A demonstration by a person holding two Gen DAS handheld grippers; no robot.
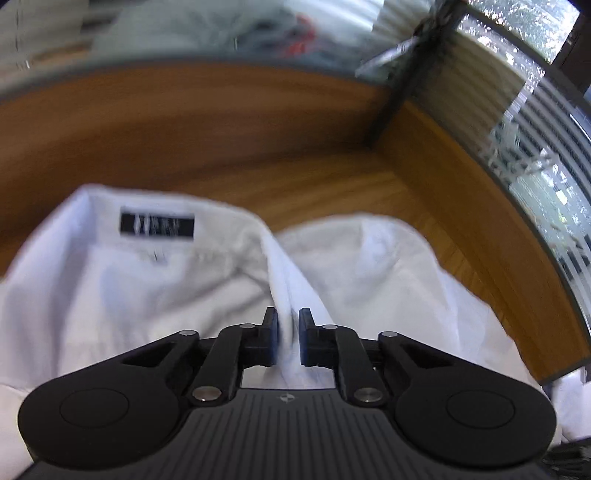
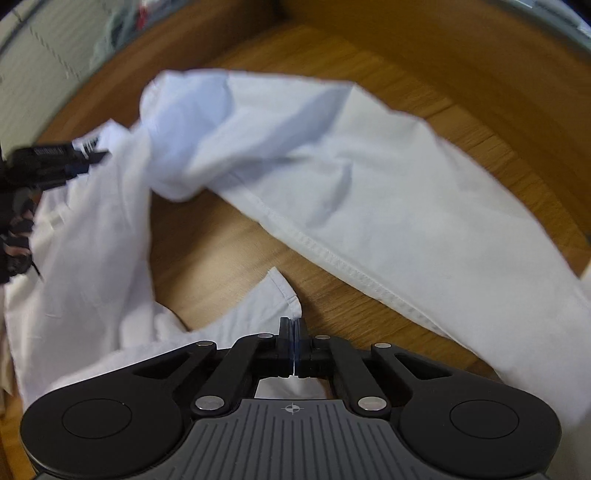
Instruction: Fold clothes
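A white shirt [image 1: 147, 280] lies crumpled on the wooden table [image 1: 221, 140], its collar with a black label [image 1: 157, 225] at the upper left of the left wrist view. My left gripper [image 1: 288, 325] is shut on a fold of the shirt near the collar. In the right wrist view the shirt [image 2: 332, 177] spreads across the table [image 2: 221, 258]. My right gripper [image 2: 293, 328] is shut on a thin pointed edge of the shirt [image 2: 273, 295]. The left gripper [image 2: 88, 157] shows at the left edge there, holding the cloth.
A raised wooden edge and a glass partition [image 1: 517, 122] with blinds run along the table's back and right. Blurred coloured clothes [image 1: 295, 33] lie beyond the back edge. The table's front corner [image 1: 554, 369] is at the right.
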